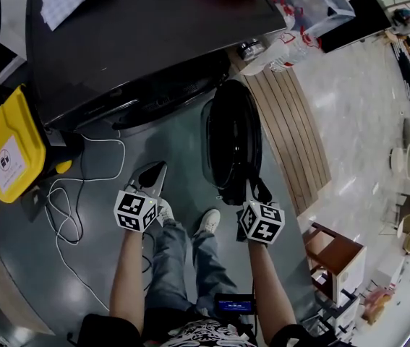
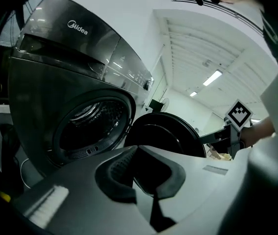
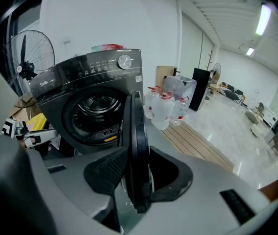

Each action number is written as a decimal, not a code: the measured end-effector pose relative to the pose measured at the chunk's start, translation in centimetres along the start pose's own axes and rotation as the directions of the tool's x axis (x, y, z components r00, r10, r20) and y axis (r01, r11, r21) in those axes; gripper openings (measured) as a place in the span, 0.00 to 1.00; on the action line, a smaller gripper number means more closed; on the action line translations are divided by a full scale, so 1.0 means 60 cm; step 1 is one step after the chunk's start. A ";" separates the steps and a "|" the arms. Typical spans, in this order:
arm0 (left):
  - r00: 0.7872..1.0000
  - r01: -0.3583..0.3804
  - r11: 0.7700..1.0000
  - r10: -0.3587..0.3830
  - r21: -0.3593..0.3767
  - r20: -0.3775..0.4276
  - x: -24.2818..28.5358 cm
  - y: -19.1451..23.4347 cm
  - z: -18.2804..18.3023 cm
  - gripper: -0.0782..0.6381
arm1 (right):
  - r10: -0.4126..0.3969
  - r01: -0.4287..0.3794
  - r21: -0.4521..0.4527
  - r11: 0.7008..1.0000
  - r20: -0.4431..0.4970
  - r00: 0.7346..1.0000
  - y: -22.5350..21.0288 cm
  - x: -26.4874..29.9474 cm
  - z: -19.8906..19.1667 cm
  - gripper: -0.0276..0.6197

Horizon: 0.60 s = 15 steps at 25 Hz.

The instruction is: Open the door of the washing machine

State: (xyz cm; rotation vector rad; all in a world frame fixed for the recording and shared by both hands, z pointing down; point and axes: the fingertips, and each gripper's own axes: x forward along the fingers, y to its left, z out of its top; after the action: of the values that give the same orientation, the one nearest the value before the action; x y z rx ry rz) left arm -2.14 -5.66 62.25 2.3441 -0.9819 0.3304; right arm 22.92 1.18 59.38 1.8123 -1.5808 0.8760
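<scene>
Already open, door (image 3: 135, 131) edge clamped in right gripper (image 3: 139, 174).

Drum opening (image 2: 92, 126) unobstructed. Open door (image 1: 232, 142) blocks right side. Yellow bin (image 1: 9, 147), cables (image 1: 66, 210) crowd floor (image 1: 179, 154) left. Water bottles (image 3: 165, 109) beyond door.

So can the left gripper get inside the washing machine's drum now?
Probably yes. The door is swung wide open, held at its edge by the right gripper. The left gripper faces the drum with nothing between them. Its jaws are shut and empty.
</scene>
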 end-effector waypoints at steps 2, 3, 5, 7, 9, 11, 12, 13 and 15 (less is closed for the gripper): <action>1.000 -0.013 1.000 0.013 -0.007 0.011 -0.006 0.003 0.004 0.11 | -0.012 0.012 0.003 1.000 0.001 1.000 -0.008 0.003 0.003 0.26; 1.000 -0.020 1.000 0.020 -0.017 0.017 -0.010 0.004 0.006 0.11 | -0.020 0.020 0.010 1.000 0.000 1.000 -0.012 0.004 0.004 0.26; 0.999 -0.037 0.998 0.039 -0.048 0.033 -0.022 0.006 0.010 0.11 | -0.040 0.040 0.029 0.999 -0.003 0.999 -0.019 0.003 0.002 0.26; 0.997 -0.059 0.996 0.063 -0.067 0.047 -0.036 0.002 0.014 0.11 | -0.060 0.060 0.029 0.998 0.003 0.998 -0.026 -0.002 0.001 0.27; 0.994 -0.089 0.994 0.092 -0.056 0.055 -0.052 -0.008 0.020 0.11 | -0.051 0.050 0.021 0.999 0.044 0.998 -0.030 -0.012 0.006 0.24; 0.990 -0.124 0.992 0.125 -0.018 0.061 -0.068 -0.022 0.030 0.11 | -0.013 0.012 0.011 1.000 0.086 0.996 -0.025 -0.025 0.013 0.23; 0.988 -0.143 0.990 0.142 0.013 0.063 -0.076 -0.030 0.036 0.11 | 0.008 -0.008 -0.001 1.000 0.103 0.995 -0.020 -0.033 0.018 0.23; 0.985 -0.164 0.985 0.161 0.045 0.068 -0.085 -0.038 0.044 0.11 | 0.032 -0.031 -0.012 0.999 0.121 0.992 -0.012 -0.043 0.025 0.23; 0.974 -0.214 0.972 0.206 0.094 0.090 -0.111 -0.058 0.064 0.11 | 0.096 -0.094 -0.023 0.995 0.161 0.982 0.008 -0.070 0.038 0.21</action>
State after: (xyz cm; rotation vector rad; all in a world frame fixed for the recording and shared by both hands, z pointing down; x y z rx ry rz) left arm -4.29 -2.15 54.87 2.3646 -1.2845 0.3802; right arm 22.34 1.91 54.65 1.8499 -1.7829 0.7728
